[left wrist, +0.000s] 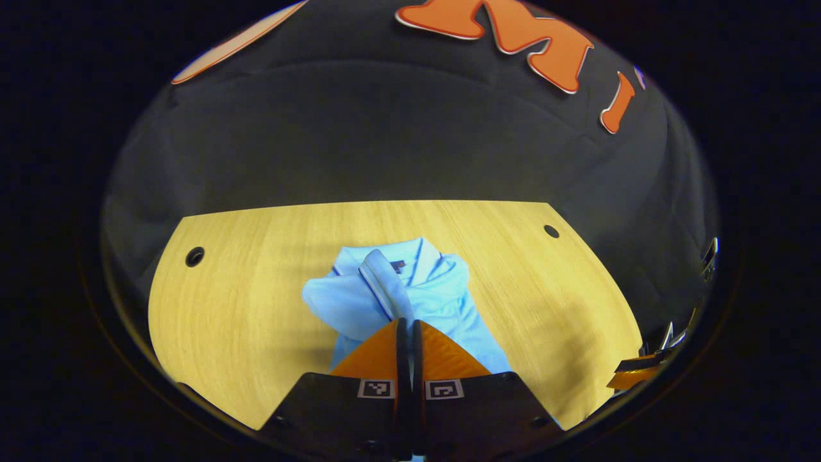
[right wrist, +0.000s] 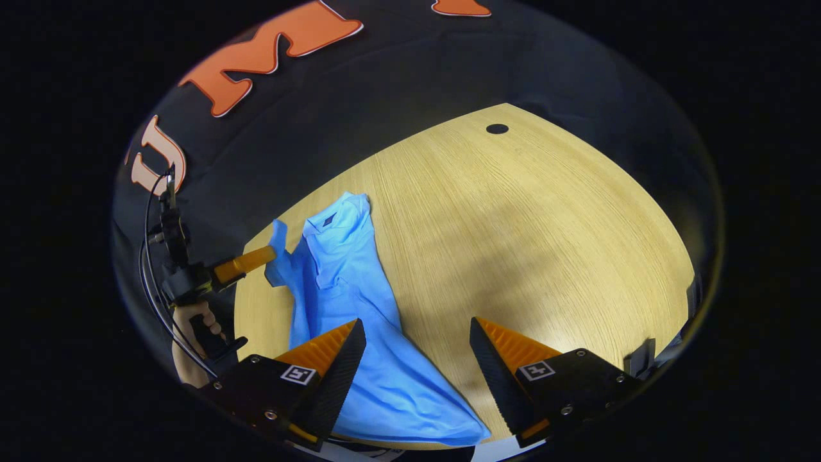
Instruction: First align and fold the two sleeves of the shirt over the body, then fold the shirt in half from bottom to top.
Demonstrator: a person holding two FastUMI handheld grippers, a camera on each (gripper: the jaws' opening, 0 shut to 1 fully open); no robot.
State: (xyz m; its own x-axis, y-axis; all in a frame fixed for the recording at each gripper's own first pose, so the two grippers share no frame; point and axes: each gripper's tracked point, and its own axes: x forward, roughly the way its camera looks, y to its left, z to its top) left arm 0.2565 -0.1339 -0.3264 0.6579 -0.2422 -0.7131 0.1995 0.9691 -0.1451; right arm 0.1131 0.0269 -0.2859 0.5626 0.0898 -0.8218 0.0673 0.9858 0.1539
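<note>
Currently we see a light blue shirt lying on a wooden table, at the centre of the left gripper view, with its collar toward the upper part of the frame. At the bottom centre of that view, the left gripper has its fingers drawn together on a sleeve, with only a thin gap between them; the sleeve rises from the fingertips and drapes over the body of the shirt, its dark-trimmed cuff near the collar. In the right gripper view, we see the shirt running from the upper left of the table down to the bottom centre of the frame, where its hem lies near the table's near edge. The right gripper stands wide apart at the bottom of this view, holding nothing; its one finger lies over the shirt's lower body, and the other over bare wood just beside the hem. At the left of this frame, we see the left gripper pinching the raised sleeve, with a hand gripping its handle below. A round hole marks the table at the upper centre.
</note>
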